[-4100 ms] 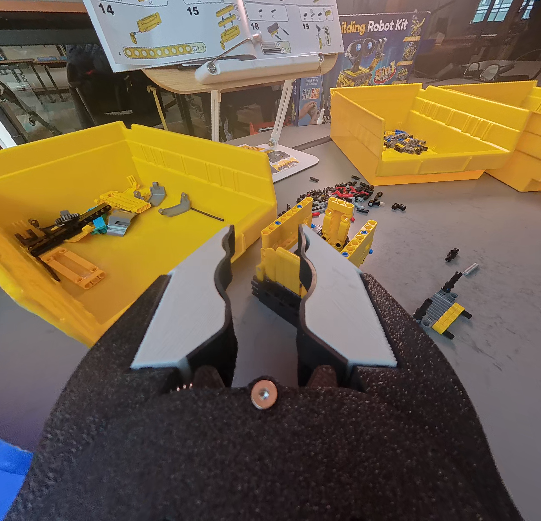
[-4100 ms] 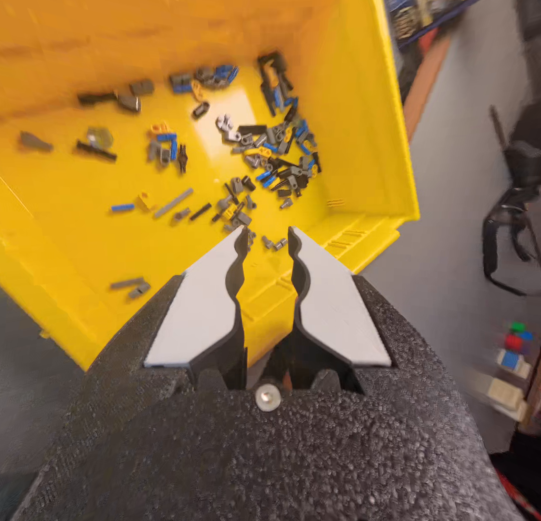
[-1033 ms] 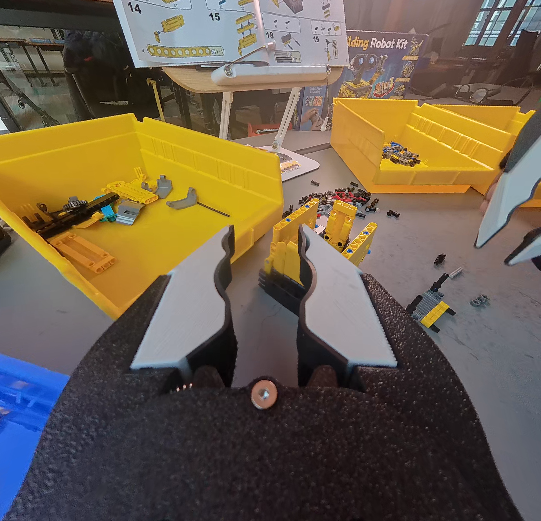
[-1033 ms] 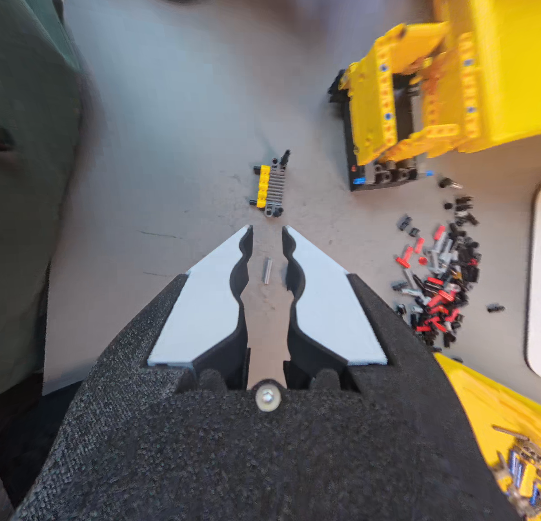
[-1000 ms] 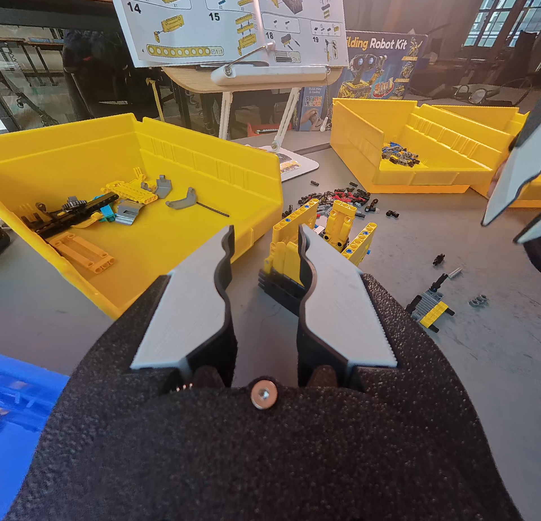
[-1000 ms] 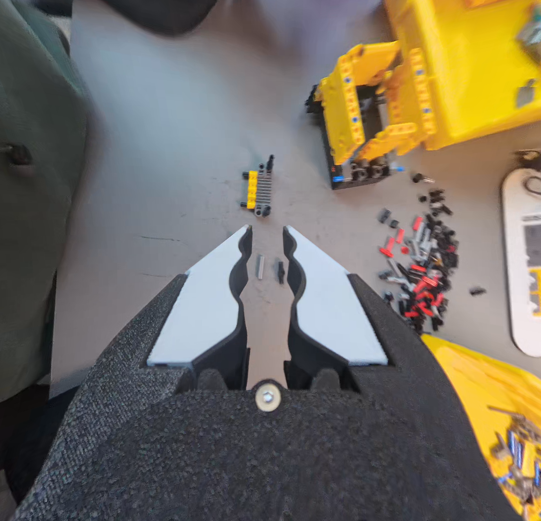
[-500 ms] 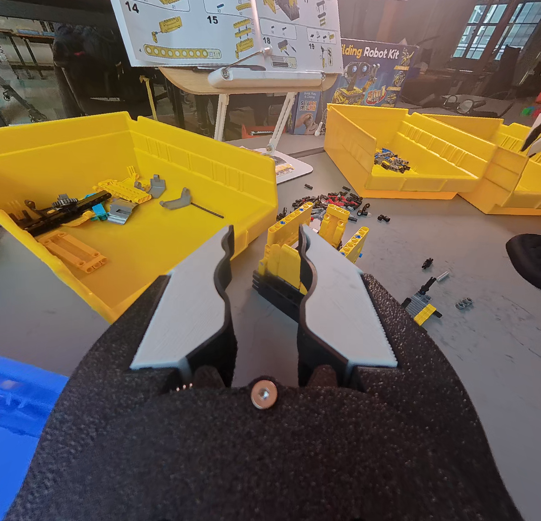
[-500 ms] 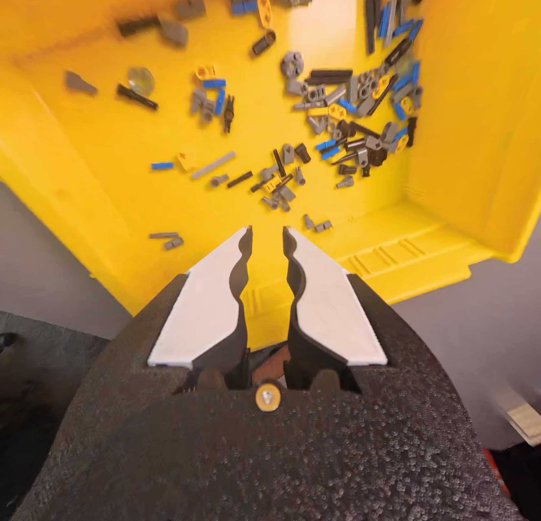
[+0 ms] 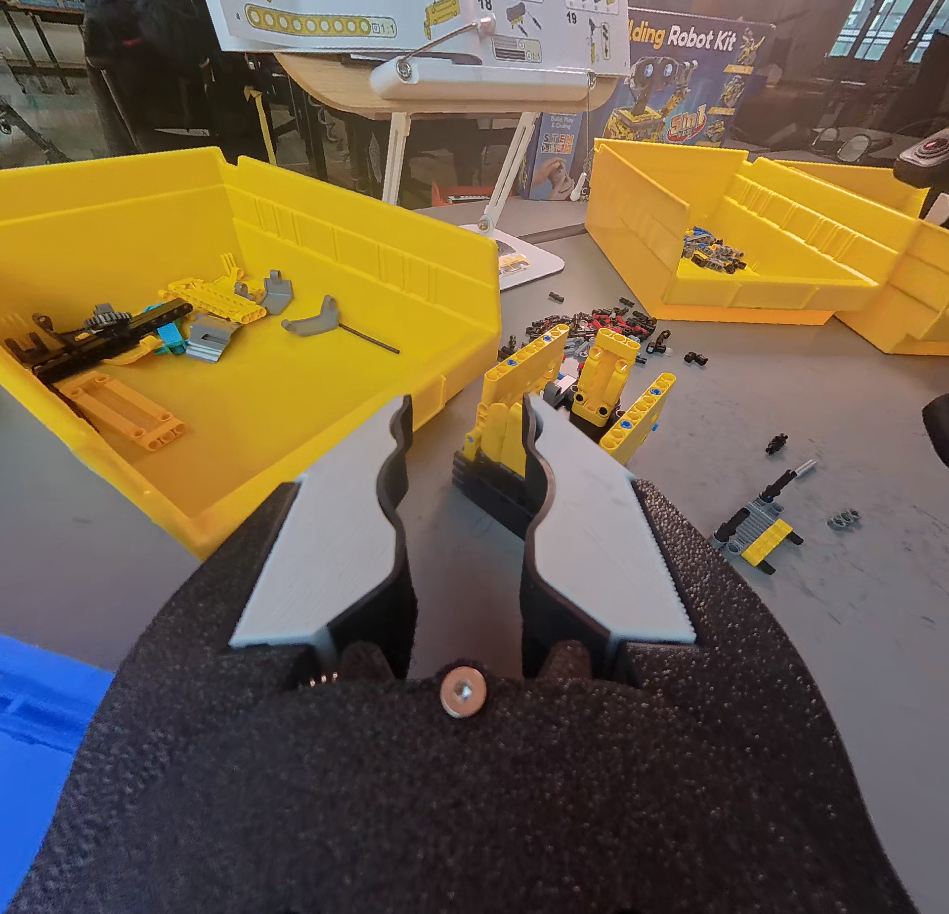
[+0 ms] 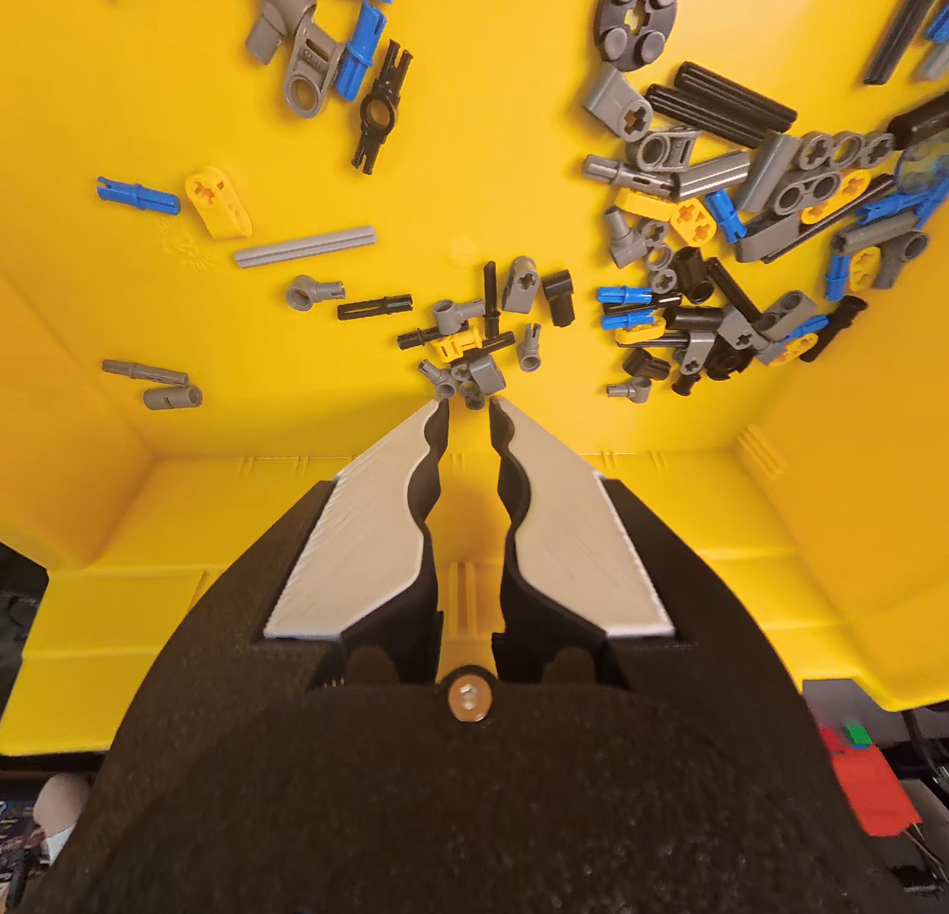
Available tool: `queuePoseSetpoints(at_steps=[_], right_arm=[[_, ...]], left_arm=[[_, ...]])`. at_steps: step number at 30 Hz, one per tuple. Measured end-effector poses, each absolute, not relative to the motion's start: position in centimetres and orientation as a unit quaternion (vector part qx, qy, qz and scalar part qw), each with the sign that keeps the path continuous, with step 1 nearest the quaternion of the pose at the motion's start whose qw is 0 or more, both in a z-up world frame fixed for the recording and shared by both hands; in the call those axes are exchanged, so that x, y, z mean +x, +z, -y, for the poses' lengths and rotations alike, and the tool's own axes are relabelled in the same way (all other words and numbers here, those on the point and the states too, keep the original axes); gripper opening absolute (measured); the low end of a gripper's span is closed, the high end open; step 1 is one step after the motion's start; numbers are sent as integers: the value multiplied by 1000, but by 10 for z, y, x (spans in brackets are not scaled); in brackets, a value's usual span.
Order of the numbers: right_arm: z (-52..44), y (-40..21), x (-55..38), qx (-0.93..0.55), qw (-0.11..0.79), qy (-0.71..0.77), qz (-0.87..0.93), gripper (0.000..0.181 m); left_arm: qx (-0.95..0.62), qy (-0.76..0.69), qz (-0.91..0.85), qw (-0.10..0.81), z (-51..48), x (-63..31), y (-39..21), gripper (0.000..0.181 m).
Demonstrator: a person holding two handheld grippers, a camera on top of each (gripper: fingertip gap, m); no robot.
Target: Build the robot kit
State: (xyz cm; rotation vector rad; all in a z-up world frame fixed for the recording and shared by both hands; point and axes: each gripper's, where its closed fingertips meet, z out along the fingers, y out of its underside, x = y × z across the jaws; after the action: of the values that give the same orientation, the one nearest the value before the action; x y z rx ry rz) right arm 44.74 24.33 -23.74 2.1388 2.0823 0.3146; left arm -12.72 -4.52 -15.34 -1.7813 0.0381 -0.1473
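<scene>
**Inspector:** Start with the left gripper (image 9: 464, 419).

**Assistant:** Jaws parted, nothing between them. It hangs low over the grey table (image 9: 770, 684), with the yellow-and-black block assembly (image 9: 560, 411) just past its fingertips. The right finger overlaps the assembly's near corner in the left wrist view; I cannot tell whether they touch.

**Inspector:** How does the assembly stand?

**Assistant:** On a black base, with studded yellow beams rising and slanting away from the camera. My judgement is that it sits there to be close at hand (the loose pile of black and red pins (image 9: 590, 324) lies just behind it). A small grey-and-yellow sub-piece (image 9: 757, 532) lies apart to the right, its long axis running from near right to far left.

**Inspector:** The right gripper (image 10: 467, 401)?

**Assistant:** Released, gap narrow, holding nothing. It points down into a yellow bin (image 10: 128, 478), fingertips just short of a small cluster of grey connectors (image 10: 464, 376). One grey bit sits at the mouth of the gap; contact is not clear.

**Inspector:** Other contents?

**Assistant:** A grey axle (image 10: 305, 246) lies nearly crosswise to the fingers, rising slightly to the right. A dense heap of mixed parts (image 10: 744, 252) lies to the right.

**Inspector:** Surroundings?

**Assistant:** A large yellow bin (image 9: 359, 252) of bigger pieces lies left of the assembly, and an instruction sheet (image 9: 411, 6) is clipped on a stand above, presumably for reference.
</scene>
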Motion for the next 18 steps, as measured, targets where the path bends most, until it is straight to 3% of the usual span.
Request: queuePoseSetpoints(at_steps=[12, 18], right_arm=[[-239, -228, 449, 735, 98, 54, -669, 6], [-199, -156, 393, 712, -8, -2, -702, 6]], left_arm=[[-776, -63, -22, 627, 45, -126, -153, 41], [-775, -72, -25, 627, 46, -124, -152, 41]])
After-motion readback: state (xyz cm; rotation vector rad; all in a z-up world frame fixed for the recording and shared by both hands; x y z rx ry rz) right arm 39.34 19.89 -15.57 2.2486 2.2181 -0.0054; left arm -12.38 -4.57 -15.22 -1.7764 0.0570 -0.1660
